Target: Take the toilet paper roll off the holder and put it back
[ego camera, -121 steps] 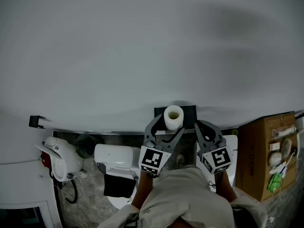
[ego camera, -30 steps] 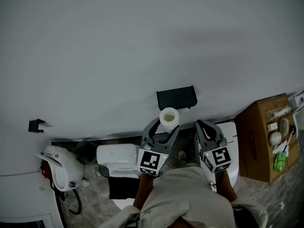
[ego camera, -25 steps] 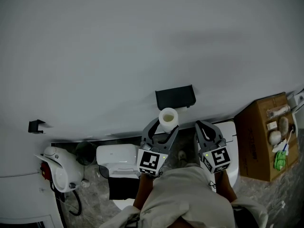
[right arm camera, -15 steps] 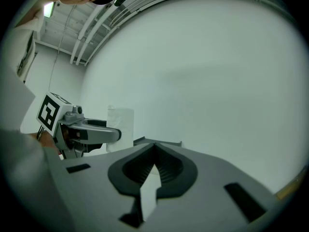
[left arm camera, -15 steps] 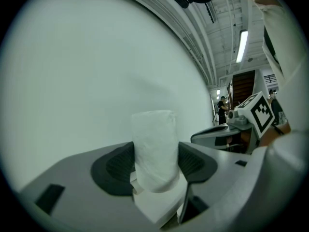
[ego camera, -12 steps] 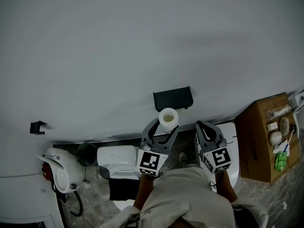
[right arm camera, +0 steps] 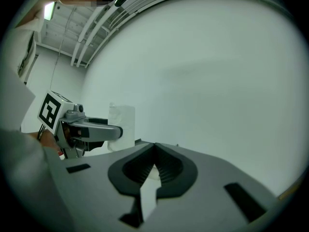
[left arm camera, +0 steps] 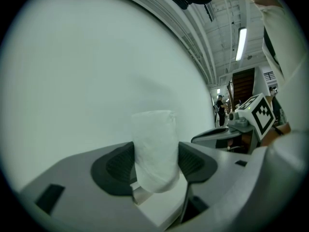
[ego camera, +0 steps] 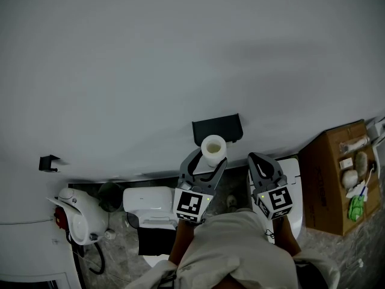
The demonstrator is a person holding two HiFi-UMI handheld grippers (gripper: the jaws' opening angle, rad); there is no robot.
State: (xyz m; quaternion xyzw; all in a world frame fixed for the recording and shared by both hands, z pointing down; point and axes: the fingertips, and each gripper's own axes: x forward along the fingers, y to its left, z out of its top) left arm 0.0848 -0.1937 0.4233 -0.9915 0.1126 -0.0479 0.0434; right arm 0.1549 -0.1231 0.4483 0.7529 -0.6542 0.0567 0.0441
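L gripper (left arm camera: pixel 155 164): dark ribbed pads clamped on toilet paper roll (left arm camera: pixel 154 149), one pad per side.
Roll: white cylinder, soft crinkled surface; hollow core shows at end in head view.
Pos: off holder (ego camera: pixel 218 128), at its lower edge; contact unclear.
Holder: black, rectangular, on plain matte wall (ego camera: pixel 180 53).
R gripper (right arm camera: pixel 154 161): jaws closed together, empty, beside roll.

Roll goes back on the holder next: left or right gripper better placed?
Left. The left gripper clamps the toilet paper roll close by the black holder; the right gripper is shut and empty beside it.
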